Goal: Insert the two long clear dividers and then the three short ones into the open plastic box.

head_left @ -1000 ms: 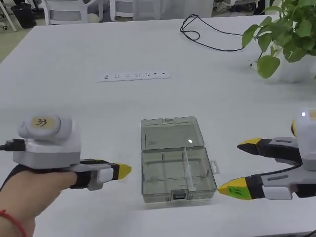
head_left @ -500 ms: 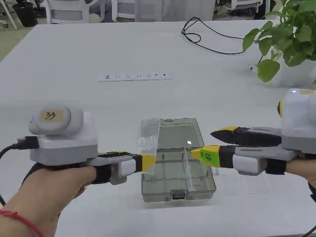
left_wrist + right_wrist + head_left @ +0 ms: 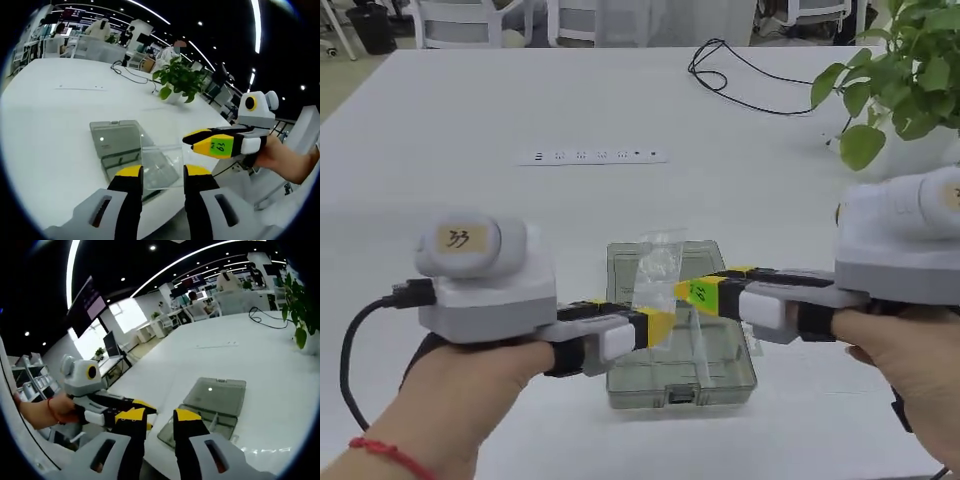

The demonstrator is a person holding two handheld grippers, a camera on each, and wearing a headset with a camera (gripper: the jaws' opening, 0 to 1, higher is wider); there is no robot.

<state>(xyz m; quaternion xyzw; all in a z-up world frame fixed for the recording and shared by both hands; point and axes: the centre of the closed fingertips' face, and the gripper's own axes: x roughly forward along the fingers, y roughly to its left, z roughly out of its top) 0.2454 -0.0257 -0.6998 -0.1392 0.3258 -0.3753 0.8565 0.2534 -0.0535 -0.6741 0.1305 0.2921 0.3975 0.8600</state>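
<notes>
Moved: both grippers have closed in at frame centre.
Left gripper [image 3: 655, 325]: jaws clamped on thin clear plastic divider [image 3: 658, 262], over open grey-tinted plastic box [image 3: 720, 372].
Right gripper [image 3: 705, 288]: jaws parted, empty.
Handling: probably light, slick, bendy; pinch an upper edge.

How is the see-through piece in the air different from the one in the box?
The raised clear plastic divider is held over the open grey plastic box by the fingers of the left gripper. The seated clear plastic divider stands in the box's bottom half, nothing holding it. The raised one shows its flat face; the seated one shows its thin edge. Both are thin and see-through.
</notes>
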